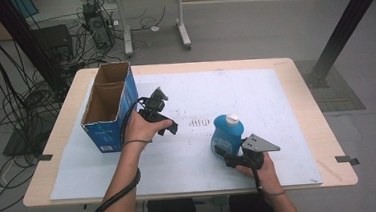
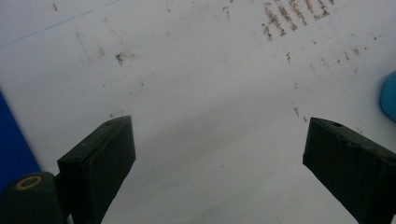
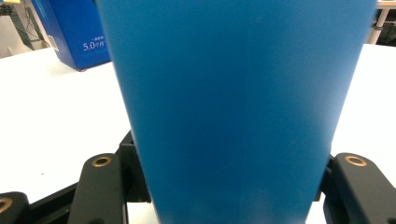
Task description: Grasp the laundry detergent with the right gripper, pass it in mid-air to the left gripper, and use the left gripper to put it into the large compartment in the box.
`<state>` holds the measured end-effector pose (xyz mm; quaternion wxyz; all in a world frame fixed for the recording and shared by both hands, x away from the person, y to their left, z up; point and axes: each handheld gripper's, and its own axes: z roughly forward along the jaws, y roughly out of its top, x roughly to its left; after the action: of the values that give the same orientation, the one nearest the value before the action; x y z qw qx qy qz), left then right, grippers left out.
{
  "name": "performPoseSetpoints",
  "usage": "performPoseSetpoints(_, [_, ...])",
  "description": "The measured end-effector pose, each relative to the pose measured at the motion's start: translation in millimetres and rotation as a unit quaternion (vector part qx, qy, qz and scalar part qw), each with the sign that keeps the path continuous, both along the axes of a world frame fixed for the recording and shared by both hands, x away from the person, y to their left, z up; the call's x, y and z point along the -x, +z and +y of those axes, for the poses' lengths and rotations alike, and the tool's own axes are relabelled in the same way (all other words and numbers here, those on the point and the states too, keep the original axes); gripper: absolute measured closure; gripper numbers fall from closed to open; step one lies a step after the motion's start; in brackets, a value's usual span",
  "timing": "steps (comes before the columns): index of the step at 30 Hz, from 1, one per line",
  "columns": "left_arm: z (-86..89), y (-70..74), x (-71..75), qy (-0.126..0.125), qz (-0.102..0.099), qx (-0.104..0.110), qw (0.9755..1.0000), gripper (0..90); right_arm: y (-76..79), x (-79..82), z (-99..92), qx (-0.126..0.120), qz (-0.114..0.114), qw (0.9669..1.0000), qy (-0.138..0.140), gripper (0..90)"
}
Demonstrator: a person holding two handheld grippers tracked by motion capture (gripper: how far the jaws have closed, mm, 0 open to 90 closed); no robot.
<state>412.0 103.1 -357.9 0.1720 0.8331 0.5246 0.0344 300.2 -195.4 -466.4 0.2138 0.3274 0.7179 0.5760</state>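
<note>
Bench (image 1: 308,127), wooden, carrying a white board (image 1: 255,96) that covers most of its top; rows of brown scuff marks (image 1: 199,121) lie on the board between the two hands. Behind the bench, on the floor, a tangle of cables (image 1: 5,98) and the legs of a second table (image 1: 183,33).

Cardboard box (image 1: 107,109), blue outside and brown inside, open at the top, standing at the left of the board. The right gripper view shows white print on its side, of which only "5.0" can be read (image 3: 91,45); the characters after it are too small to make out.

Blue bottle (image 1: 228,133) with a white cap (image 1: 233,118), upright on the board at front right, well apart from the box. No label is legible.

Right gripper (image 1: 228,152): fingers closed against both sides of the bottle's lower body.

Left gripper (image 1: 170,126): just right of the box, fingers wide apart over bare board, holding nothing.
</note>
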Motion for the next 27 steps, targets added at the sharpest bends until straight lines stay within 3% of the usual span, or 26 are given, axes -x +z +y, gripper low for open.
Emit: performPoseSetpoints(27, [-0.6, -4.0, -2.5, 0.000, 0.004, -0.001, 1.0000, 9.6, -0.6, 1.0, 0.5, 0.004, -0.005, 1.0000, -0.002, 39.7])
